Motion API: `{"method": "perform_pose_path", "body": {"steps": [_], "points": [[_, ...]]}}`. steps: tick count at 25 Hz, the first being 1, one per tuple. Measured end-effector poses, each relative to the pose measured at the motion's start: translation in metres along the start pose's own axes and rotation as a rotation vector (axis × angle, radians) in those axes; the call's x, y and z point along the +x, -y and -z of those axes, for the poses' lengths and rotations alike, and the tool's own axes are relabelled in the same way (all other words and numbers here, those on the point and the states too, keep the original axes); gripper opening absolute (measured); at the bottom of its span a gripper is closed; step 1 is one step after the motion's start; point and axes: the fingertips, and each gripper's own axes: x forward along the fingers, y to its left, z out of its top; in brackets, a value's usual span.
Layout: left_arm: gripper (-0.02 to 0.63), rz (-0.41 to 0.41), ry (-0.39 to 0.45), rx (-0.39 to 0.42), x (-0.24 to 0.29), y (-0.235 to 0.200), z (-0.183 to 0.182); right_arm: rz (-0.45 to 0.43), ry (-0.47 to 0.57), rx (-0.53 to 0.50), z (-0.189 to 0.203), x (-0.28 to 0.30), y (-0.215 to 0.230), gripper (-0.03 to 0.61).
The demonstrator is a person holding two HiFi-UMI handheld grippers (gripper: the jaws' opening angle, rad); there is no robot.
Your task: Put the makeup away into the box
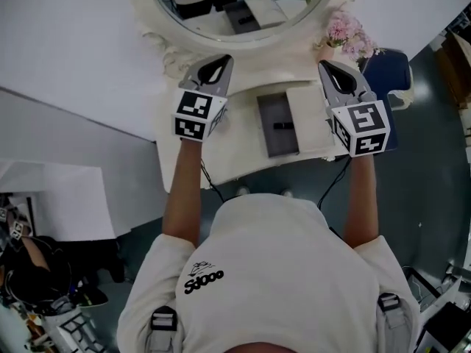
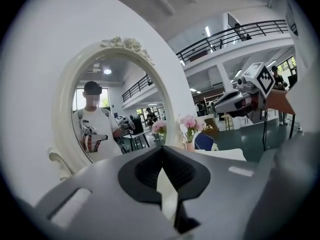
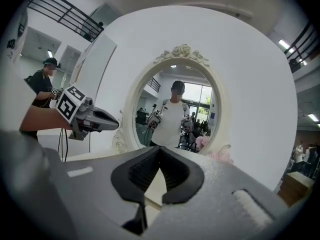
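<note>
Box [image 1: 274, 144] sitting open, grey inside, dark makeup item [image 1: 283, 126] lying in it. Left gripper [image 1: 223, 60] and right gripper [image 1: 325, 65] hovering above, jaws closed, gripping nothing.

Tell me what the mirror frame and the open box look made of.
Mirror frame: cream, smooth semi-gloss, moulded roses on top; likely painted resin or wood.
Box: flat grey matte inside, white flap beside it; perhaps cardboard or plastic, too small to tell.

Left gripper [image 2: 161, 150]: jaws closed together, nothing between. Ornate white oval mirror [image 2: 125, 99] ahead, reflecting a person [image 2: 95, 126]. Pink flowers [image 2: 189, 122] beside it. Right gripper [image 2: 217, 104] upper right.
</note>
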Motion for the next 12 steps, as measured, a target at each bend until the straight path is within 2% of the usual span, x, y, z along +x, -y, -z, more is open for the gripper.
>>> {"method": "perform_pose_path", "body": {"steps": [5,12], "points": [[0.017,-0.050,0.070,0.088,-0.017,-0.008,-0.032,-0.004,0.040,-0.055,-0.022,0.007,-0.006,0.002],[0.017,-0.075,0.127,0.091,-0.032,-0.016,-0.057,-0.023,0.105,-0.071,-0.052,0.012,-0.015,0.002]]}}
